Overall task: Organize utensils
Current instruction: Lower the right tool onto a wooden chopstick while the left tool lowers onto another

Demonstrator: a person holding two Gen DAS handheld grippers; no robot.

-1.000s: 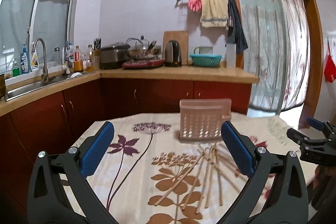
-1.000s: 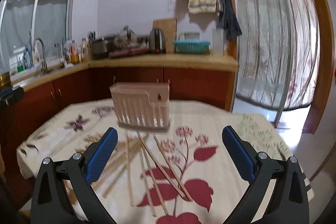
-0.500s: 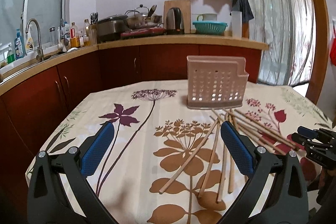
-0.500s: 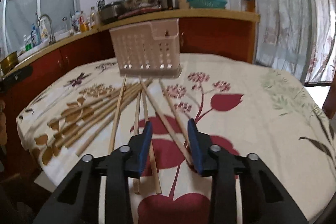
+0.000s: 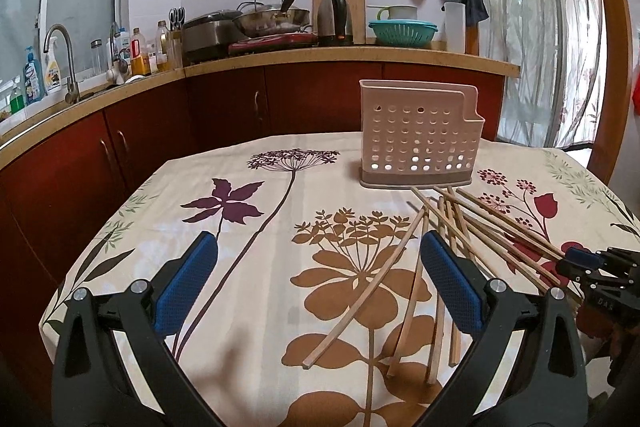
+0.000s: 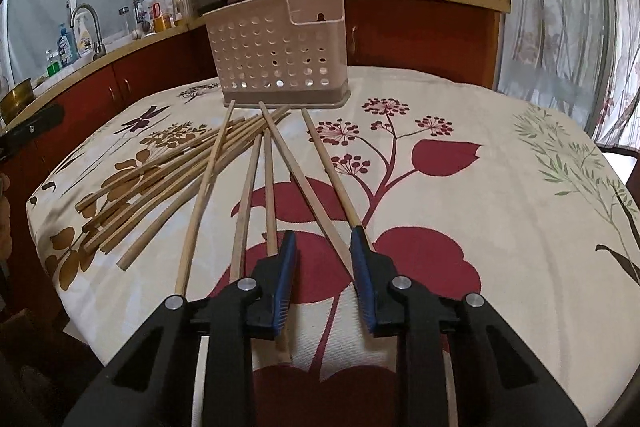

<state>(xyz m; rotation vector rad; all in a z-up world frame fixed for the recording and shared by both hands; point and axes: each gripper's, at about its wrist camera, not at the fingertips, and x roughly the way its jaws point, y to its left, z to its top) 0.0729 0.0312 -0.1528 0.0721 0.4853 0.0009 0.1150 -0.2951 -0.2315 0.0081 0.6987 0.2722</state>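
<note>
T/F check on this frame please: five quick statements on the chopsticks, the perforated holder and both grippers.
1. The chopsticks lie loose on the tablecloth. True.
2. The holder already has chopsticks standing in it. False: none show above its rim or through its holes.
3. The left gripper is clamped on a chopstick. False: its jaws stand wide open with only cloth between them.
4. The right gripper has narrowed around one chopstick. True: its jaws have just been closing, a chopstick runs between the pads, and a gap still shows on each side.
5. The holder lies tipped on its side. False: it stands upright at the far ends of the chopsticks.
</note>
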